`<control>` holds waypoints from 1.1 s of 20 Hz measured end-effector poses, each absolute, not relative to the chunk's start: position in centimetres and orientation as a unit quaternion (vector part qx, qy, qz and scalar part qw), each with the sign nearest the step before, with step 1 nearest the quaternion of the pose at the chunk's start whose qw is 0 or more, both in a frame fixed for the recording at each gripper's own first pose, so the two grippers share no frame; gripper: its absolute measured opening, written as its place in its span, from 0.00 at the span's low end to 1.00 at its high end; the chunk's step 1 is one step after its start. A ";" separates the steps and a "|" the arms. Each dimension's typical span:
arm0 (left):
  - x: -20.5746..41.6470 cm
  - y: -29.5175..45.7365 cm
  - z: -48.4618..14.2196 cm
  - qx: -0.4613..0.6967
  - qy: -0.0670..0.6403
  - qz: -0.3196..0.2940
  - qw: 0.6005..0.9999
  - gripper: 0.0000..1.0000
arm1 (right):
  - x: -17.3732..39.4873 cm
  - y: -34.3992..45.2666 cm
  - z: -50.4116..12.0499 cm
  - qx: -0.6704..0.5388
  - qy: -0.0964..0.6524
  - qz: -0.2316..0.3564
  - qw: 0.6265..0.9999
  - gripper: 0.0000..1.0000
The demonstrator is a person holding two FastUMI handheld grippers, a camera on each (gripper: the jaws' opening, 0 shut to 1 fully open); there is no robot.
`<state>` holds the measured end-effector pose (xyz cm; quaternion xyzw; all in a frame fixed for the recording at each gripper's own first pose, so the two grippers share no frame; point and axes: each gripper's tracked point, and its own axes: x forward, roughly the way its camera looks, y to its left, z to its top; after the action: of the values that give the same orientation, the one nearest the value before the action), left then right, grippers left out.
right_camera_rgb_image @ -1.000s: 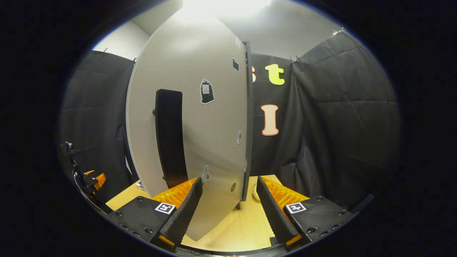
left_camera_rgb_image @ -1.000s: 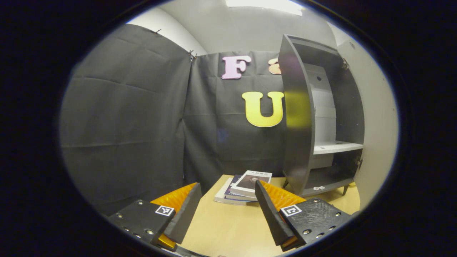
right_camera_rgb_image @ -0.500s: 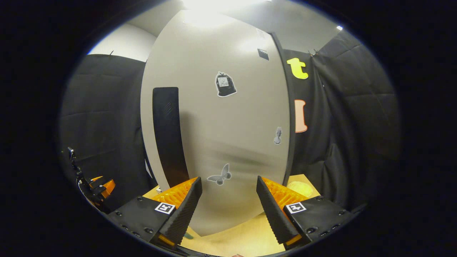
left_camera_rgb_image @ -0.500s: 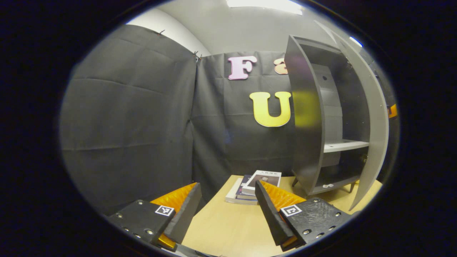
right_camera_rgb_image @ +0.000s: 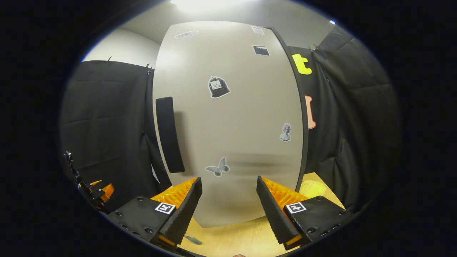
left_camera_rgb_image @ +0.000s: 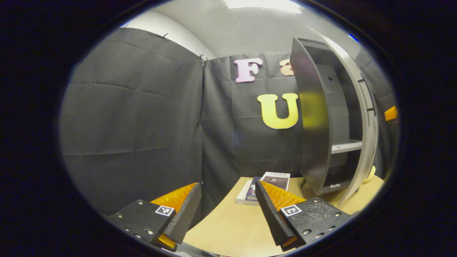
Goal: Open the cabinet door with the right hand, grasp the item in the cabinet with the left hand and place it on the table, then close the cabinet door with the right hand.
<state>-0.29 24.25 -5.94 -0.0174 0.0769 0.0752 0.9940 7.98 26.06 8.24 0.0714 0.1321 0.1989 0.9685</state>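
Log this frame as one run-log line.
phase: closing cabinet door | door: ajar | right tongs: open, facing door | left tongs: open, empty | books: on table

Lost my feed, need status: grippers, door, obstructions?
Left gripper open, empty, over table. Right gripper open, facing cabinet door. Door ajar in left gripper view. Books on table.

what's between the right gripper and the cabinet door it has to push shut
Nothing visible. The right gripper is open and faces the cabinet door directly. In the left gripper view the door is ajar, with a gap to the cabinet.
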 end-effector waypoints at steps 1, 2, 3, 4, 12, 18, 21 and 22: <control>-0.3 23.6 -5.7 -0.016 0.077 0.075 0.994 0.90 | 7.9 25.5 8.2 0.072 0.131 0.200 0.968 0.93; -0.3 22.9 -5.3 -0.014 0.075 0.074 0.994 0.91 | 7.9 24.8 8.3 0.072 0.131 0.201 0.968 0.92; -0.3 22.0 -4.8 -0.013 0.073 0.073 0.995 0.91 | 8.0 23.9 8.3 0.069 0.129 0.202 0.968 0.92; -0.3 21.0 -4.4 -0.011 0.072 0.071 0.995 0.91 | 8.2 22.8 8.4 0.066 0.127 0.199 0.970 0.92; 0.6 10.8 1.1 -0.010 0.037 0.037 0.999 0.91 | 8.3 12.7 8.8 0.051 0.108 0.172 0.978 0.92; 1.3 3.3 3.8 0.001 0.022 0.024 0.999 0.91 | 8.8 4.9 8.5 0.052 0.092 0.148 0.983 0.92; 0.9 -0.2 4.8 0.009 0.017 0.023 1.000 0.91 | 9.3 2.5 7.7 0.055 0.084 0.145 0.984 0.96; 0.6 -1.3 5.0 0.012 0.018 0.023 0.999 0.90 | 9.4 1.7 7.3 0.055 0.083 0.146 0.984 0.96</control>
<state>0.61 -1.29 5.04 0.0116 0.0185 0.0235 0.9995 9.41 1.69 7.26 0.0546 0.0828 0.1461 0.9843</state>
